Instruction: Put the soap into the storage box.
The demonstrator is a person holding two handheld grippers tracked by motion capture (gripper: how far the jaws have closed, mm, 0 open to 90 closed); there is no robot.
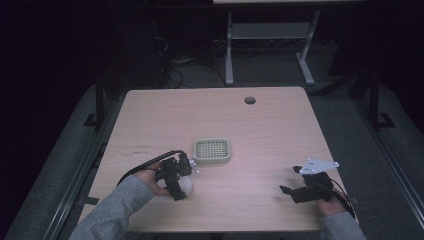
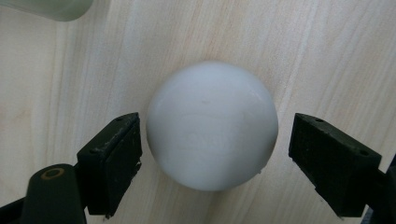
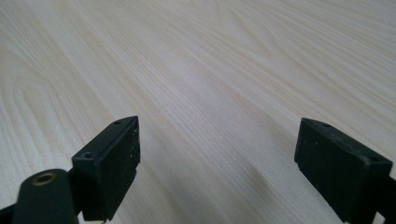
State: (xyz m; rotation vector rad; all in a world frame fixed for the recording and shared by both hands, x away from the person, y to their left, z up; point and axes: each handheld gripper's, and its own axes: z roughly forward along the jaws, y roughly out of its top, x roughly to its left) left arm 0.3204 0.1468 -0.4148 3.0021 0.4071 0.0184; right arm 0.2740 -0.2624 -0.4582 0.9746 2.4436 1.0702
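A: At lower left of the high view, the left tool (image 2: 212, 144) is spread around the white ball (image 2: 212, 126), not pinching.
B: It may roll away. The right tool (image 3: 217, 158), spread, is empty; the green tray (image 1: 212, 150) sits mid-desk.

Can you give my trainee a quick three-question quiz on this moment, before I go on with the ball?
1. True or false: the left gripper has already closed on the white ball.
2. Which lies closest to the green grid tray? A) the right gripper B) the white ball C) the round hole in the table
3. Fill in: between the right gripper's jaws there is nothing except bare ____.

Key
1. False: both jaws stand apart from the ball, a gap on each side.
2. B: the ball sits just in front of the tray, toward the person's left.
3. Tabletop (wood).
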